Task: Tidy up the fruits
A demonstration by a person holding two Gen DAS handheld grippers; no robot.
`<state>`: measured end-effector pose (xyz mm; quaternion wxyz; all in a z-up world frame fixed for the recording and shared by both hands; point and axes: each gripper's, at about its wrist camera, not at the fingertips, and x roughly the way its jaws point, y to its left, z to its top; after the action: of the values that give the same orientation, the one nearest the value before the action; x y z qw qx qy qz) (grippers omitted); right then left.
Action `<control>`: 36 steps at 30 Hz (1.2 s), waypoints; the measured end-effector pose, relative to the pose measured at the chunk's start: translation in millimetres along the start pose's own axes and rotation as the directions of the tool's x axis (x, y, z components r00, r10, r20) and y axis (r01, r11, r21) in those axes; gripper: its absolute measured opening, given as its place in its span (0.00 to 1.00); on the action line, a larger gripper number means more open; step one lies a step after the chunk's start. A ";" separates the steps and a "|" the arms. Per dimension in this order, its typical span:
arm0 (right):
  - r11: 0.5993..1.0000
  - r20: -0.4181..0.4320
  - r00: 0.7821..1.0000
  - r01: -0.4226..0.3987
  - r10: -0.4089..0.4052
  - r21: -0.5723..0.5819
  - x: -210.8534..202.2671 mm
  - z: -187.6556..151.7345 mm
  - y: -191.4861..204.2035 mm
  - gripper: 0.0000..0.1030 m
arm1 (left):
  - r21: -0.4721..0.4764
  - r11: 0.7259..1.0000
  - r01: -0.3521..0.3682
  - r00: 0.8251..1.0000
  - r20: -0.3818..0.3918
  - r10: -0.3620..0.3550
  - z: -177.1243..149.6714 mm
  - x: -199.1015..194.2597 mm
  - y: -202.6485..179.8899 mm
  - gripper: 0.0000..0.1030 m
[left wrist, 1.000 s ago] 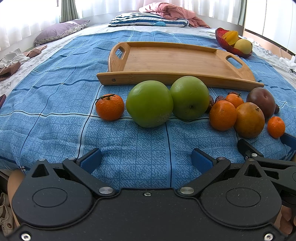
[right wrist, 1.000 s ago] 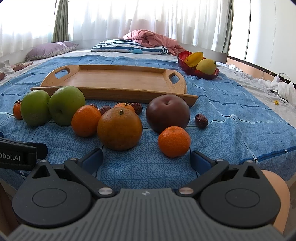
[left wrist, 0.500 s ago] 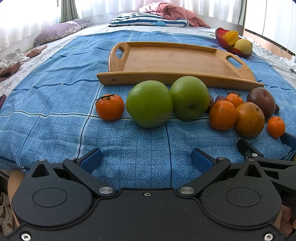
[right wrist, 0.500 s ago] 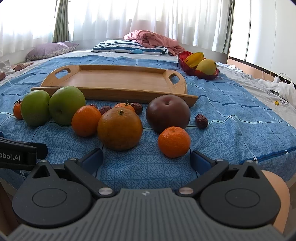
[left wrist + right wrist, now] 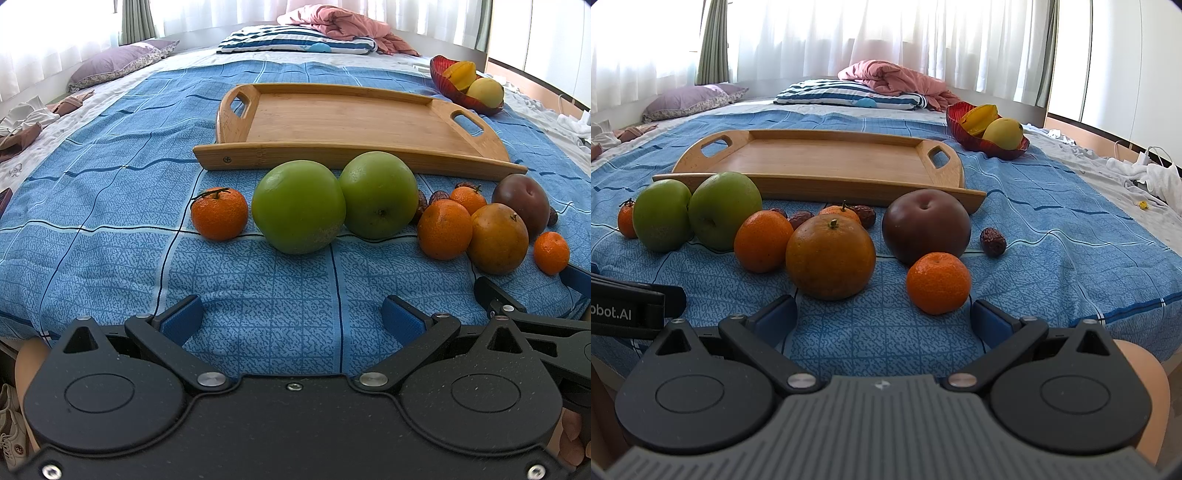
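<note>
Fruit lies in a row on the blue bedspread before an empty wooden tray (image 5: 354,114) (image 5: 827,162). In the left wrist view there is a small mandarin (image 5: 219,213), two green apples (image 5: 299,206) (image 5: 378,199), oranges (image 5: 445,229) (image 5: 496,243), a dark plum (image 5: 521,206) and a tiny mandarin (image 5: 551,252). The right wrist view shows the big orange (image 5: 831,256), the plum (image 5: 925,227), a mandarin (image 5: 938,282) and dried dates (image 5: 993,241). My left gripper (image 5: 293,321) is open and empty, short of the apples. My right gripper (image 5: 882,319) is open and empty, short of the orange and mandarin.
A red bowl (image 5: 443,79) (image 5: 960,133) with yellow fruit sits at the back right. Pillows (image 5: 849,96) and a pink blanket (image 5: 897,77) lie at the far end. White clothes (image 5: 1148,175) lie to the right. The right gripper's finger shows in the left wrist view (image 5: 495,295).
</note>
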<state>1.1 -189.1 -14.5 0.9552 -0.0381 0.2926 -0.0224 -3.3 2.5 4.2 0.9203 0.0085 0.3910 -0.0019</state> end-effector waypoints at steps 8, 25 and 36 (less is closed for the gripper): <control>1.000 0.000 1.000 0.000 0.000 0.000 0.1 0.0 0.1 1.00 | -0.001 1.000 0.000 1.000 0.001 0.000 -0.1 0.0 0.0 1.00; 0.999 -0.025 0.999 -0.028 0.029 0.017 0.8 4.2 -6.9 1.00 | 0.023 0.999 0.031 0.996 0.079 -0.033 -9.3 -2.3 6.7 1.00; 0.997 0.065 0.997 -0.037 0.032 0.072 -18.7 0.9 -22.8 0.82 | -0.039 0.996 0.076 0.976 0.207 -0.066 6.1 -24.6 22.9 0.66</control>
<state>-14.3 -210.6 -1.4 0.9651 0.0011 0.2616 -0.0153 -15.8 25.3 26.5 0.9552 -0.0272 0.2937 -0.0266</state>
